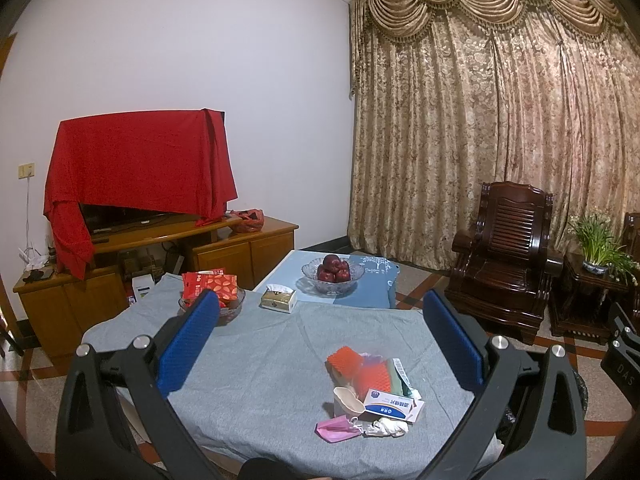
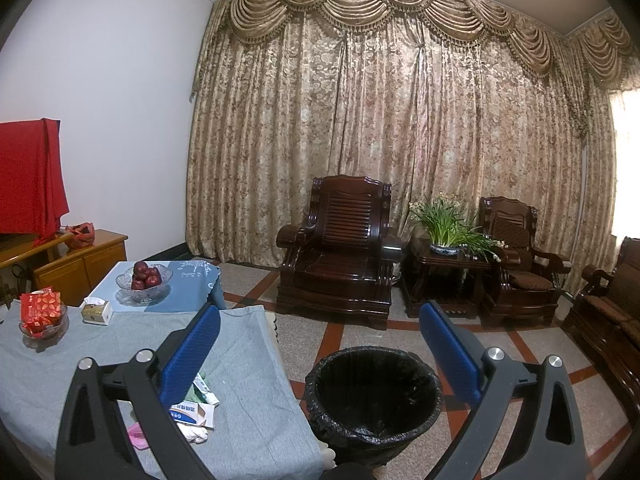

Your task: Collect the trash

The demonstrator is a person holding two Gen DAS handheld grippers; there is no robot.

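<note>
Right gripper (image 2: 320, 344) held above the floor, blue fingers (image 2: 450, 354) spread wide, nothing between them. Black-lined trash bin (image 2: 374, 396) just beside the grey-clothed table (image 2: 248, 360). Blue-and-white box (image 2: 192, 414), pink mask (image 2: 138, 436) and crumpled paper (image 2: 196, 434) near the table's corner.

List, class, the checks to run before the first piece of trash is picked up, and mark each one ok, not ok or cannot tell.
1. Left tool open, holding nothing: ok.
2. Right tool open, holding nothing: ok.
3. Trash pile lies on the grey tablecloth, in front of the left tool: ok.
4. Trash bin lined with a black bag, standing beside the table: ok.
5. Bin has room: ok.
</note>
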